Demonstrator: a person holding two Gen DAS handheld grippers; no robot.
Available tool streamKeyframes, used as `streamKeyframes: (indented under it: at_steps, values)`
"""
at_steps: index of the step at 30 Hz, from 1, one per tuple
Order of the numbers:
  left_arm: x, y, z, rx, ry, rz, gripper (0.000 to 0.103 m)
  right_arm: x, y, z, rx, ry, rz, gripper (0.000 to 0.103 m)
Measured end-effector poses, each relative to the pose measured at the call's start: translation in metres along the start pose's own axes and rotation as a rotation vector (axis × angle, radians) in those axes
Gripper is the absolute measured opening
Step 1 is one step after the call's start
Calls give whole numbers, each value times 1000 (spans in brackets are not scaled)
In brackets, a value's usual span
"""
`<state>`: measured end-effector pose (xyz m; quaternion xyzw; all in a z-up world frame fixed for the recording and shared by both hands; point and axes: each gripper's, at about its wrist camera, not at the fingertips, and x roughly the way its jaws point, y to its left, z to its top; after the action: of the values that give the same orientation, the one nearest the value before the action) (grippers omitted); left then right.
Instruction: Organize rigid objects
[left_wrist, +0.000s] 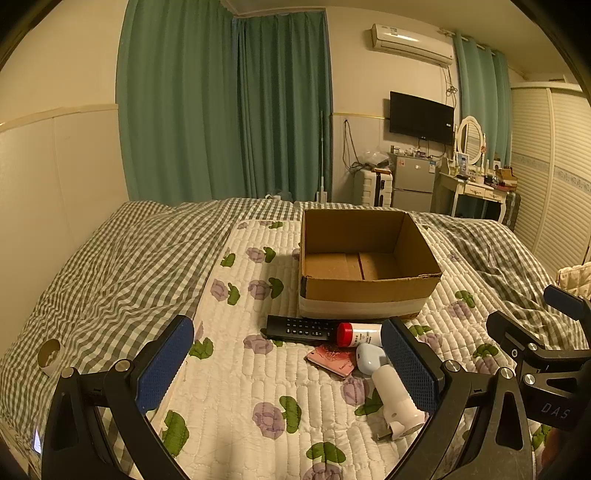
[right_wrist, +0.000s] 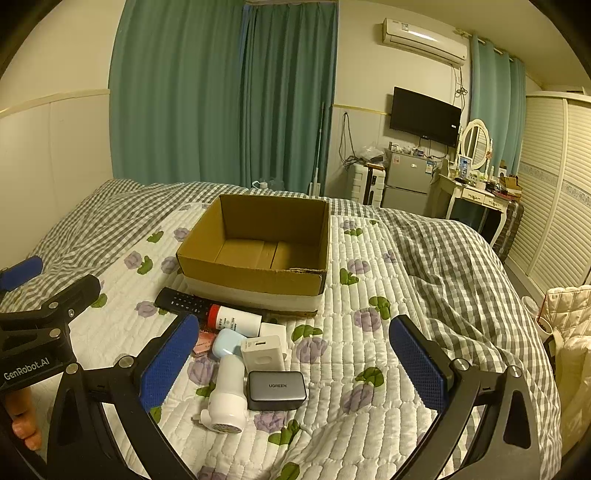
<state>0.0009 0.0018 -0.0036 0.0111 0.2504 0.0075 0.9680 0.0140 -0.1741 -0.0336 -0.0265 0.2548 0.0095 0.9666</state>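
This is a bedroom in a home. A bed (left_wrist: 110, 266) fills the foreground, covered with a grey-and-white checked duvet (right_wrist: 461, 258) and a white quilted pad printed with purple flowers (left_wrist: 240, 369). Teal curtains (left_wrist: 221, 110) hang floor-length along the far wall, with a wall-mounted air conditioner (left_wrist: 410, 44) and a flat television (left_wrist: 421, 118) beside them. Below the television stands a small two-door fridge (right_wrist: 406, 181) next to a white suitcase (left_wrist: 373, 188). A cream dressing table with an oval mirror (right_wrist: 474, 142) is cluttered with small items, and a louvred wardrobe (right_wrist: 554, 184) lines the right wall.
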Motion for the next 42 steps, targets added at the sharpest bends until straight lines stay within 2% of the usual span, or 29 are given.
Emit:
streamKeyframes:
  at_steps: [37, 42]
  values:
    - [0, 0, -3, 2, -4, -2, 103, 2, 0, -4, -7, 13, 9, 103]
    - [11, 2, -5, 12, 27, 3, 103, 12, 2, -11, -15, 64, 41, 103]
